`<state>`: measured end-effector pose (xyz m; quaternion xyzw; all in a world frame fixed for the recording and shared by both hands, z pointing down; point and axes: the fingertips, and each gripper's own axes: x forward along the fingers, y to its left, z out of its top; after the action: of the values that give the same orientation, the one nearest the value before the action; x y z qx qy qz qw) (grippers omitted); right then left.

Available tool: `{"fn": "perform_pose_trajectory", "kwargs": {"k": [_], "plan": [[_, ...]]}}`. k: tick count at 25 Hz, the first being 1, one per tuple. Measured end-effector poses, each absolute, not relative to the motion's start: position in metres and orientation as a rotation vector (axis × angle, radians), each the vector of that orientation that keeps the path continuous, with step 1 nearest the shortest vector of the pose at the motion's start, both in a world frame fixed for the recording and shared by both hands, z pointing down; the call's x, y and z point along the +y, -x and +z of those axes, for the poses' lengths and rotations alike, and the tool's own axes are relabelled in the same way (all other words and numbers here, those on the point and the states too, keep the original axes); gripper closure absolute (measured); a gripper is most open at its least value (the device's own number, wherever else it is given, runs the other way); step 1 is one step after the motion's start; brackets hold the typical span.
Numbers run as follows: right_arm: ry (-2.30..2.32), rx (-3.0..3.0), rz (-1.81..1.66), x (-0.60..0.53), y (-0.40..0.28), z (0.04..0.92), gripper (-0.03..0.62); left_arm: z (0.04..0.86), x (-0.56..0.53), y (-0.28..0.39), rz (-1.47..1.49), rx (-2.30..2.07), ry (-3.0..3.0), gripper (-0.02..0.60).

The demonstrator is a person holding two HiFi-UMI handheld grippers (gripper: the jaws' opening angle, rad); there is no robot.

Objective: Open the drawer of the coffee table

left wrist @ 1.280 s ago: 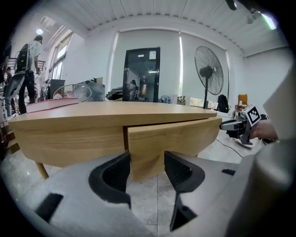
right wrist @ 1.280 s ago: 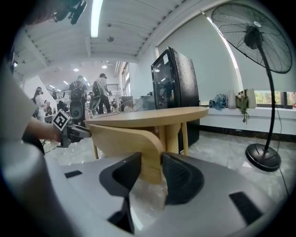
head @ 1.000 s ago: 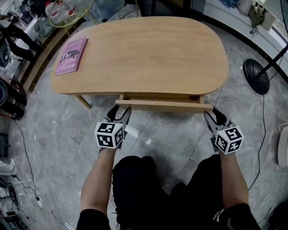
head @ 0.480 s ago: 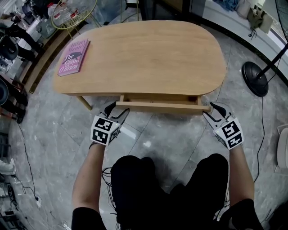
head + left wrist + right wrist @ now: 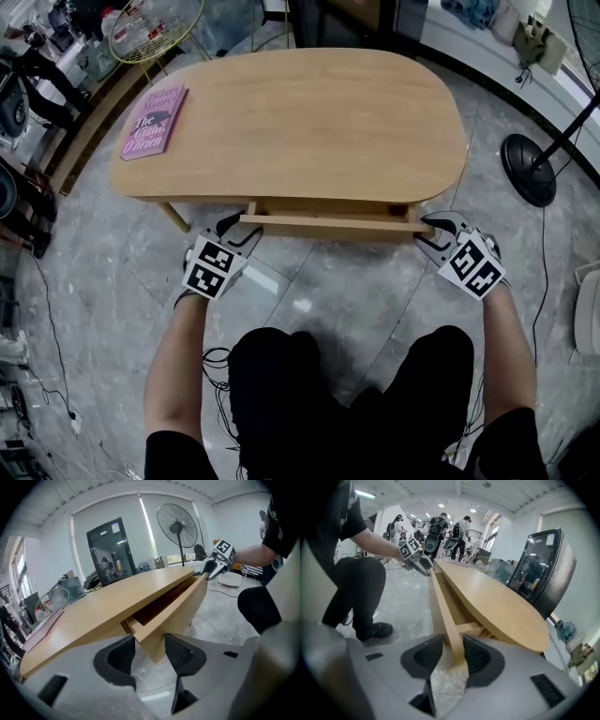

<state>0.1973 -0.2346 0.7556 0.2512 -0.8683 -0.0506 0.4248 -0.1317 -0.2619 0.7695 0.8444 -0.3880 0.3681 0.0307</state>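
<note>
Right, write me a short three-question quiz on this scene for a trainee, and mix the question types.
1. True or false: the drawer of the coffee table is partly pulled out.
2. What lies on that table? A) pink book B) mug C) laptop
3. Fill in: the left gripper and right gripper each hold one end of the drawer's ____.
Key: 1 true. 2 A. 3 front panel; both grippers' jaws have just closed further, pressing on it.

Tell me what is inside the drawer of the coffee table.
The drawer is pulled out only slightly. The narrow strip that shows is bare wood, with nothing lying there. The tabletop covers the rest of its inside, so that part cannot be seen.
</note>
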Motion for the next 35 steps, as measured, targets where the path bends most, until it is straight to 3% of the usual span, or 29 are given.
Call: {"fn": "perform_pose_trajectory", "kwargs": {"k": [6, 35], "plan": [[-0.58, -2.137, -0.133, -0.23, -0.198, 0.754, 0.465, 0.772, -0.256, 0.135, 1.256, -1.119, -2.605, 0.399], [-0.429, -2.095, -0.095, -0.159, -0.197, 0.763, 0.493, 0.775, -0.183, 0.136, 1.264, -0.915, -2.542, 0.44]]}}
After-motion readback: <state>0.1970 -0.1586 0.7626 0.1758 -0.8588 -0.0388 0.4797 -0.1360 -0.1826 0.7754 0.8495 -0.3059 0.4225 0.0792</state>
